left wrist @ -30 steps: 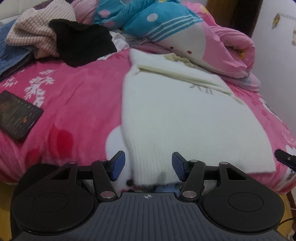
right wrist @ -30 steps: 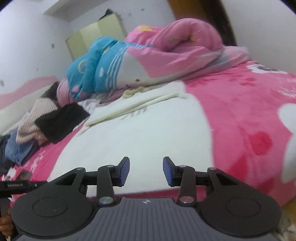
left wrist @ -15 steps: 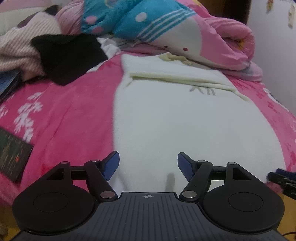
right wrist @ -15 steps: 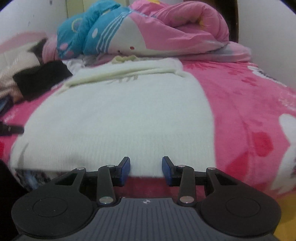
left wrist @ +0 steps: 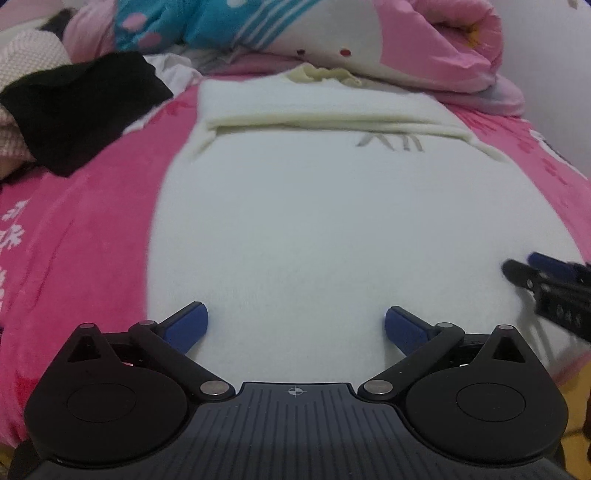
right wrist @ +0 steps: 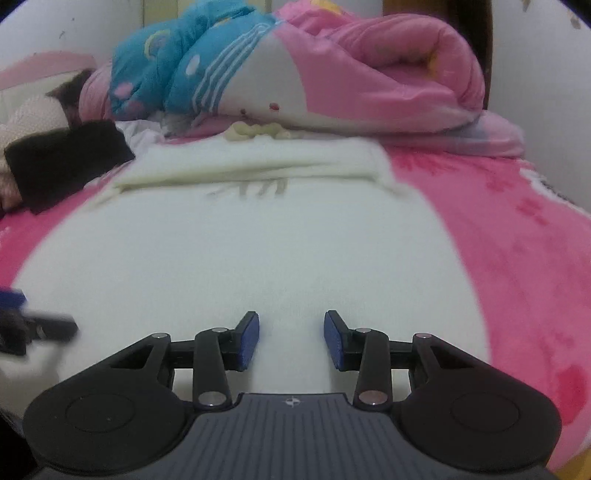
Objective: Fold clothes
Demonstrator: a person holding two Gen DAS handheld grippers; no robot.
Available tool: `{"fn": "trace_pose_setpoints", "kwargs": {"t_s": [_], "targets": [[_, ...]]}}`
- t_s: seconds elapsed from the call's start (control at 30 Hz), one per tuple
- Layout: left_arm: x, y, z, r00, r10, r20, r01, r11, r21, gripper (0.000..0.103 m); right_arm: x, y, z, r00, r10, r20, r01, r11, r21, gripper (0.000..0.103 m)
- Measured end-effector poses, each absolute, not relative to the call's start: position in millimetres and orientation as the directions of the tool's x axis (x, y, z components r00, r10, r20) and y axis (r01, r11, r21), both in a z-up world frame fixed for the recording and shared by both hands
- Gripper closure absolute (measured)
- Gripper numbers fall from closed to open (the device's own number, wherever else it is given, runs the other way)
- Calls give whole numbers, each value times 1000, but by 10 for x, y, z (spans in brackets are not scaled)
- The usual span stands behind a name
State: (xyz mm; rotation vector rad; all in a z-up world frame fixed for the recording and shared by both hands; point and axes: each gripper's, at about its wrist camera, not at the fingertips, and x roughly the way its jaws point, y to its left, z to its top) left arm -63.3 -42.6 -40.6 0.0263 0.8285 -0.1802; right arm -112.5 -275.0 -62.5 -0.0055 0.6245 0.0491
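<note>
Surroundings: a rolled pink and blue quilt (left wrist: 332, 33) lies along the far side of the pink blanket (left wrist: 92, 229), just beyond the sweater's far edge; a black garment (left wrist: 74, 107) sits to the far left, overlapping a pale checked one (left wrist: 26, 55).
White sweater: the white sweater (left wrist: 332, 221) lies flat on the pink blanket in the middle of the bed, its top part folded over in a band across the far end, with grey lettering just below the fold.
In the way: nothing lies on the sweater's broad near part; the black garment is near its far left corner, apart from it.
Left gripper: the left gripper (left wrist: 296, 326) is low over the near hem, towards the sweater's left side, tilted downwards; its jaws are opening and stand wide, with sweater fabric under the gap but no pinch on it.
Right gripper: the right gripper (right wrist: 291, 339) is over the near hem further right, also angled down; its jaws are partly spread, blue pads (right wrist: 248, 341) clear of each other, and they pinch nothing.
Hard to tell: whether either set of fingertips touches the knit; both views are blurred.
Cut off: each gripper shows only as a dark smear at the edge of the other's view.
</note>
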Motion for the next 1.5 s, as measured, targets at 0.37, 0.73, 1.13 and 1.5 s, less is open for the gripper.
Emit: {"fn": "trace_pose_setpoints", "kwargs": {"t_s": [0.37, 0.73, 1.13, 1.5], "targets": [[-605, -511, -390, 647, -98, -757, 147, 989, -2, 0, -1240, -2820, -606, 812, 61, -580, -40, 998, 48, 58], [-603, -548, -388, 647, -77, -759, 131, 991, 12, 0, -1218, -2799, -492, 798, 78, -598, -1, 992, 127, 38], [-561, -556, -364, 624, -64, -779, 116, 993, 11, 0, -947, -2715, -561, 774, -23, -632, 53, 998, 28, 21], [-528, -567, -345, 604, -47, -796, 94, 996, 12, 0, -865, -2636, -590, 749, -33, -661, 65, 998, 24, 0]]}}
